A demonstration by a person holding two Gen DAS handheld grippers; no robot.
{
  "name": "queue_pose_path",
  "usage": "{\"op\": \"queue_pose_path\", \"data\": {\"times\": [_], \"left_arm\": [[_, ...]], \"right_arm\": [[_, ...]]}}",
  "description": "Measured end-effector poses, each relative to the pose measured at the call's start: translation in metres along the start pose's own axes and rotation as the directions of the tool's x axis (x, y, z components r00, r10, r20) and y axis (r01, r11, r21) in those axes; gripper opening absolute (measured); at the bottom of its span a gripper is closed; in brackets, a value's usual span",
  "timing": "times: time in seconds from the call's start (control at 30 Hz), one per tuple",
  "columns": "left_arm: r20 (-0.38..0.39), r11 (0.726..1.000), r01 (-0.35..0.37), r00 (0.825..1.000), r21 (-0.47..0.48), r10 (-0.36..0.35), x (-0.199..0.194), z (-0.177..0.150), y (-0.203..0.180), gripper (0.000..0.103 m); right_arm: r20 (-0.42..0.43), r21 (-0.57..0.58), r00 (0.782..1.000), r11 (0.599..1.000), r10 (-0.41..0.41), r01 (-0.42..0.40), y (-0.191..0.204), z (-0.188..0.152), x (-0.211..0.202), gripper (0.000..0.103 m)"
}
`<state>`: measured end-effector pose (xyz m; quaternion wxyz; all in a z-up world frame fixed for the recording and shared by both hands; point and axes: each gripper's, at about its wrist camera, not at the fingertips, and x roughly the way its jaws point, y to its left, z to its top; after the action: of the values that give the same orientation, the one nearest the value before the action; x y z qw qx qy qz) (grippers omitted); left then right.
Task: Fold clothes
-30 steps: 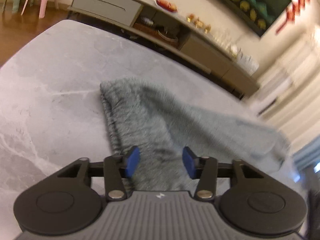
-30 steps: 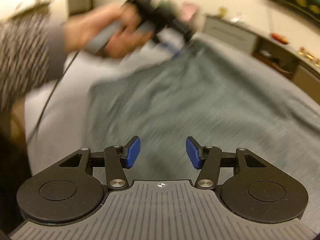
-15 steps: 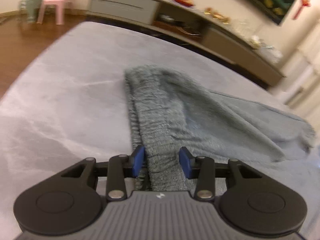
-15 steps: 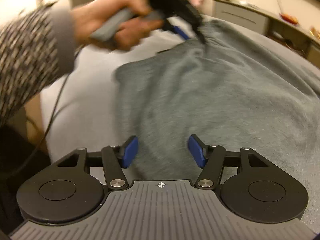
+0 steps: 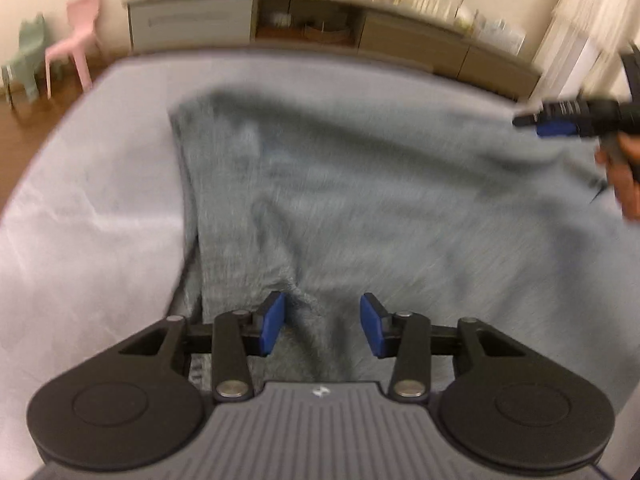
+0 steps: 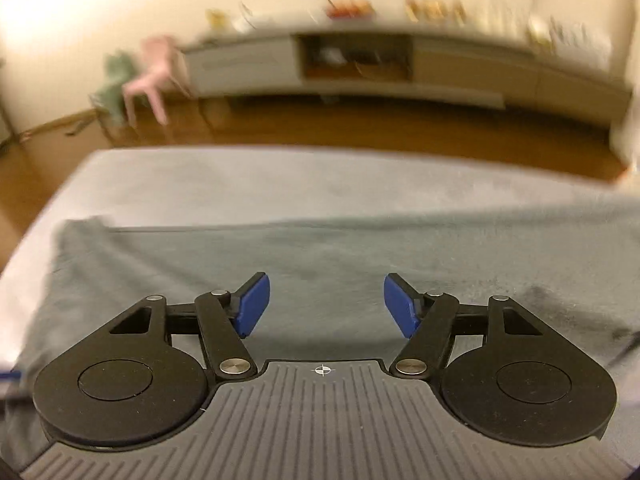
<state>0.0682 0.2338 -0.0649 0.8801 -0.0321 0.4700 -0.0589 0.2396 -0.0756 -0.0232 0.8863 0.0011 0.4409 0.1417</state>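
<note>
Folding's barely started, I'd say: one grey garment (image 5: 380,200) lies spread over the grey table (image 5: 92,208), bunched at its near left corner, no neat fold showing. Left gripper (image 5: 322,326) hangs over that bunch with jaws apart, cloth between them but not pinched. Right gripper (image 6: 326,306) is wide open over the cloth, holding nothing. Count: one garment, two grippers, two kids' chairs (image 5: 76,50) far left.
</note>
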Motion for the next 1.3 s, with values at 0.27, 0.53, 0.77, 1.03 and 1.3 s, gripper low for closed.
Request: {"op": "queue_pose_path", "data": {"times": [0.27, 0.53, 0.77, 1.03, 1.3], "left_arm": [[-0.018, 0.987, -0.057, 0.998, 0.148, 0.060, 0.001, -0.007, -0.002, 0.044], [-0.016, 0.989, -0.016, 1.000, 0.149, 0.019, -0.008, 0.000, 0.004, 0.042], [0.170, 0.999, -0.003, 0.985, -0.041, 0.010, -0.005, 0.078, 0.028, 0.049], [0.027, 0.973, -0.231, 0.973, 0.028, 0.230, 0.106, 0.151, 0.017, 0.053], [0.010, 0.973, -0.230, 0.973, 0.009, 0.230, 0.085, 0.166, 0.018, 0.042]], "right_arm": [[-0.008, -0.042, 0.986, 0.985, -0.167, 0.167, -0.026, 0.050, 0.088, 0.053], [0.032, 0.075, 0.998, 0.995, -0.060, 0.058, -0.063, 0.072, 0.082, 0.056], [0.051, -0.050, 0.999, 0.999, -0.019, 0.022, -0.078, 0.000, 0.010, 0.061], [-0.013, -0.191, 0.999, 0.981, -0.031, 0.028, -0.077, -0.072, -0.021, 0.065], [0.011, -0.248, 1.000, 0.969, 0.028, -0.024, -0.079, -0.069, -0.045, 0.059]]}}
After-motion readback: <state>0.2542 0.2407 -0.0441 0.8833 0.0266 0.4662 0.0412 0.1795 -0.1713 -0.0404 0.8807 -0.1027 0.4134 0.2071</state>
